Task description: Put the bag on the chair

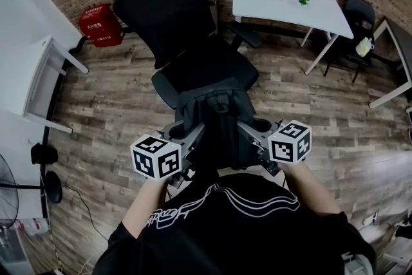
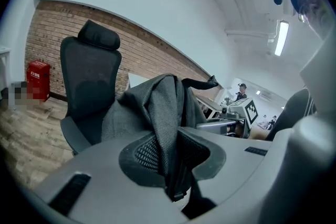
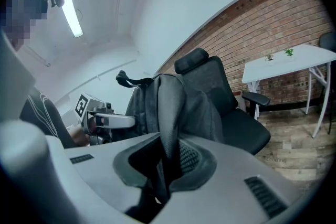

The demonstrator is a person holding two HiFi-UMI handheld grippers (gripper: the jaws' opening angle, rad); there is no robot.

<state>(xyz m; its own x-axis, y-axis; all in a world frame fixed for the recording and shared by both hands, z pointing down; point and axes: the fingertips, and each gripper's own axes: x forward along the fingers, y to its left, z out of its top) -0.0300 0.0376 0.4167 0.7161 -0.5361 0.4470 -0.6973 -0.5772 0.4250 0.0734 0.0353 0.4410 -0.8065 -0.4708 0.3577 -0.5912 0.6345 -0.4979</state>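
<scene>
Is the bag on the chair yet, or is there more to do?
Not yet. Done: the backpack is picked up, off the floor. In hand: the left gripper and right gripper each pinch its fabric between their fingers, holding it just in front of the office chair. Left: set it down on the seat and let go.

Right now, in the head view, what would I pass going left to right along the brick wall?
First the red box → black office chair → white table → dark chair in the corner.
</scene>
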